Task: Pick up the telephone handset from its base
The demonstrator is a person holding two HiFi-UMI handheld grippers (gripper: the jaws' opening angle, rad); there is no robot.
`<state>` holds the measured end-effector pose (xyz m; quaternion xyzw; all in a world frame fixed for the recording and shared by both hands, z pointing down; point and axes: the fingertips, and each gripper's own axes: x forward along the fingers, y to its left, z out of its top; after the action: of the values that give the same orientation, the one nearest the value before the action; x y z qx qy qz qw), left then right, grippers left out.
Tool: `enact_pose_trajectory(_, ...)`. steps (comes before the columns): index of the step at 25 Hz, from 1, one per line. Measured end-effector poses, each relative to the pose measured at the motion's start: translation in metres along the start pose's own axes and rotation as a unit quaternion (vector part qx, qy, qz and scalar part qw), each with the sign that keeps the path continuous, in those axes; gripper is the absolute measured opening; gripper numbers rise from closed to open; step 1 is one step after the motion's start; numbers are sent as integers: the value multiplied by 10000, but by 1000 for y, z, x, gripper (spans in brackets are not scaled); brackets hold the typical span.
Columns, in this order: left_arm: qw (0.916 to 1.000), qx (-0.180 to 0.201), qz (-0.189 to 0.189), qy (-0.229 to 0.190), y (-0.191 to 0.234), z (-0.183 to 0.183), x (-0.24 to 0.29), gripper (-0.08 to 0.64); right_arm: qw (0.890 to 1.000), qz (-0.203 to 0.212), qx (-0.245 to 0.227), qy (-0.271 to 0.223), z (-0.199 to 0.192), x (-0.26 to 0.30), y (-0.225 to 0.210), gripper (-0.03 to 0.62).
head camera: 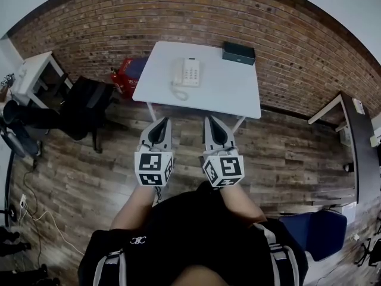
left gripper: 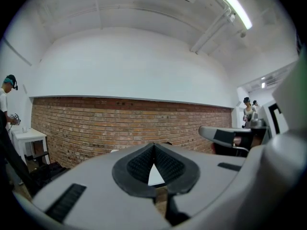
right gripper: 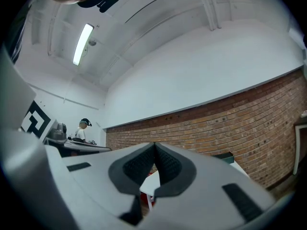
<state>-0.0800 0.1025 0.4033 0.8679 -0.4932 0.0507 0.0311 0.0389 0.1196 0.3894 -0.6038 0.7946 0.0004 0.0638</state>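
A plank wood floor (head camera: 286,154) runs out from under the person's black top (head camera: 196,231). A blue chair (head camera: 318,231) stands close at the right, with a dark desk (head camera: 360,154) along that side. At the left a black chair (head camera: 83,109) stands near a small white side table (head camera: 33,70). Farther off, a white tabletop (head camera: 226,94) is set against a red brick wall (head camera: 119,22), and a red crate (head camera: 126,73) sits on the floor at its left edge. Above the brick the wall is plain white, and a strip light (right gripper: 82,43) is fixed to the ceiling.

A small white logo (head camera: 138,239) on the top is too small to read. The marker cubes (head camera: 153,168) carry black-and-white square patterns.

The left gripper (head camera: 165,120) and right gripper (head camera: 209,119) are held side by side over the floor, short of the tabletop and pointing toward it. In each gripper view the dark ribbed fingers (left gripper: 139,166) meet at their tips with nothing held. Only a sliver of the tabletop shows through the gap beneath.

The white telephone (head camera: 191,71) sits on the tabletop, well apart from both grippers. Its handset (head camera: 177,73) lies on the left side of the base, and the coiled cord (head camera: 178,93) loops toward the near edge. A dark box (head camera: 239,52) rests at the far right corner.
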Motion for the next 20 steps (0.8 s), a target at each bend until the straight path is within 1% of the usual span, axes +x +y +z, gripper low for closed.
enact_pose_trajectory(5,10000,33,-61,-50,5,1,4,2,10000,-32,-27,-56,-1,8,1,-2)
enact_pose_trajectory(9,10000,-19,-16,-52,15,-2,13,2,9999,32,-18,-100,-5,24,3,-2)
enact_pose_trajectory(14,10000,-19,50,-48,28,-2,39,2,9999,101,18,-133,-9,57,-7,-2)
enact_pose_trajectory(20,9999,-124,111,-42,44,-2,80,2,9997,174,63,-156,-17,98,-26,-2)
